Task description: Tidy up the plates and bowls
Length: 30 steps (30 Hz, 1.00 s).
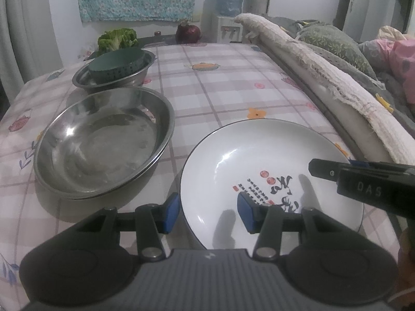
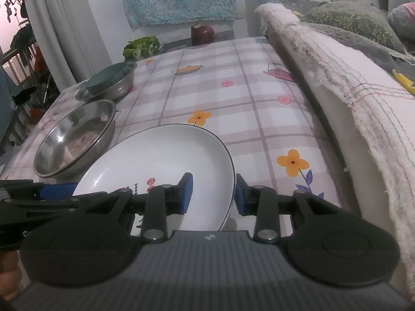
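Note:
A white plate [image 1: 259, 160] with black and red printed characters lies at the near right of the table; it also shows in the right wrist view [image 2: 160, 155]. My left gripper [image 1: 208, 212] is open, its jaws straddling the plate's near left rim. My right gripper [image 2: 214, 194] is open, straddling the plate's right rim; it enters the left wrist view from the right [image 1: 358, 178]. A large steel bowl [image 1: 103, 142] sits left of the plate. Behind it a smaller steel bowl [image 1: 114, 77] holds an upturned green strainer [image 1: 116, 63].
The table wears a checked flowered cloth [image 1: 220, 83]. Broccoli [image 1: 116, 39] and a red onion [image 1: 188, 33] sit at its far edge. A towel-draped rail [image 1: 324, 77] runs along the right side, with bedding beyond. A water dispenser [image 1: 228, 13] stands behind.

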Each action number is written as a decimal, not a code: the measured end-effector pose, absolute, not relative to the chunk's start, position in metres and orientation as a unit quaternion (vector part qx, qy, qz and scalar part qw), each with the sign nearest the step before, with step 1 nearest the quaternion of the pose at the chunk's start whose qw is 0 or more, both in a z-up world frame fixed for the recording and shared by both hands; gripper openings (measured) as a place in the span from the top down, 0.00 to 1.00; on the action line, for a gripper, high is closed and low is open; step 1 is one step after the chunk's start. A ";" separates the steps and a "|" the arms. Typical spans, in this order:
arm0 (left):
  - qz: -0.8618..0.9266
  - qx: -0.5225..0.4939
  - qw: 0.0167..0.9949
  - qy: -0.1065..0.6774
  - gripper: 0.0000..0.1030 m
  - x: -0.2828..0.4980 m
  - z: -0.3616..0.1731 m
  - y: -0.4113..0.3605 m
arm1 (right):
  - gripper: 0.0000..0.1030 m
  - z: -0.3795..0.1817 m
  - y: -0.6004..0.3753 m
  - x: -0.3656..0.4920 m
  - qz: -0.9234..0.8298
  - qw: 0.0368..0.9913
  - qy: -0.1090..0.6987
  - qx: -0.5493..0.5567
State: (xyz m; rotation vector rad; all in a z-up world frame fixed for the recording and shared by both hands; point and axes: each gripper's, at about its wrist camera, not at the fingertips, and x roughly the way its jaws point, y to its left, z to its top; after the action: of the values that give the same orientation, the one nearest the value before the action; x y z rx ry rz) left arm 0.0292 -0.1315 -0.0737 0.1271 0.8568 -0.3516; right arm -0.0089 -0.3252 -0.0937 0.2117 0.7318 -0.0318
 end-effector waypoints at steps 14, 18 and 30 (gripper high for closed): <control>-0.181 0.063 0.900 0.392 0.53 0.026 -0.069 -0.131 | 0.68 -0.097 -0.331 -0.007 -0.020 0.926 0.358 0.116; -0.183 0.051 0.898 0.396 0.60 0.030 -0.068 -0.125 | 0.69 -0.103 -0.336 -0.007 -0.022 0.921 0.367 0.132; -0.184 0.016 0.881 0.435 0.80 0.050 -0.079 -0.112 | 0.78 -0.113 -0.358 -0.010 0.008 0.906 0.371 0.203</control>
State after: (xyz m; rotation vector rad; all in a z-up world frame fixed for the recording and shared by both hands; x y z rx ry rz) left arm 0.0496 -0.1124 -0.0795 0.0324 0.9069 -0.3826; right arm -0.0097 -0.3580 -0.1131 0.4192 0.7657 0.0155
